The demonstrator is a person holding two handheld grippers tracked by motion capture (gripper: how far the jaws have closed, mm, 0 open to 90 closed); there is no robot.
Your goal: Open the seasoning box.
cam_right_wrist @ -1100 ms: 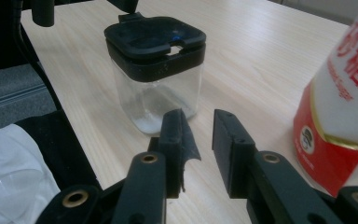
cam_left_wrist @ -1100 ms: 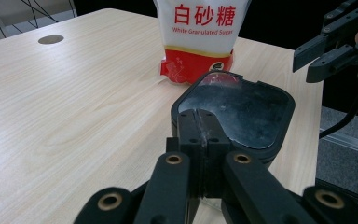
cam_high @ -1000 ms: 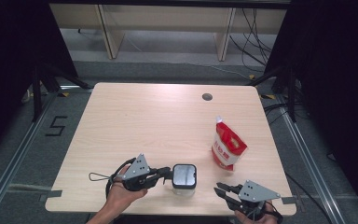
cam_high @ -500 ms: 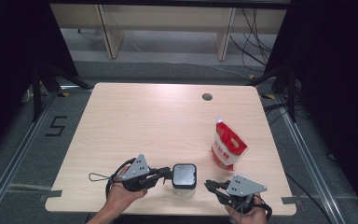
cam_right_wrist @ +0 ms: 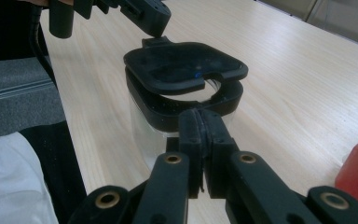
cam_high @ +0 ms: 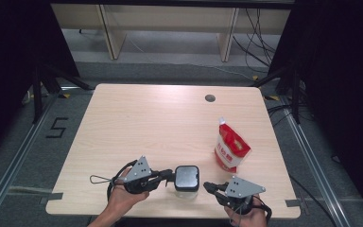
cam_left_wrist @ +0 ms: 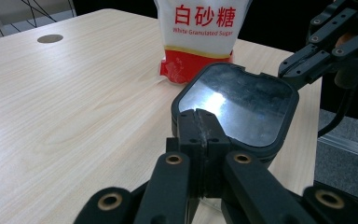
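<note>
A clear square container with a black lid stands near the table's front edge. In the right gripper view the lid sits lifted a little above the container's black rim. My left gripper is shut, its tips resting against a small tab at the lid's left edge. My right gripper is shut with nothing in it, just right of the container and pointing at its rim. A red and white sugar bag stands upright to the back right.
The light wooden table has a round cable hole near its back edge. The front edge lies just below both hands. Metal rails and dark stands flank the table on the floor.
My right gripper has moved left and forward, closing in on the container. The left gripper and the container have stayed where they were.
</note>
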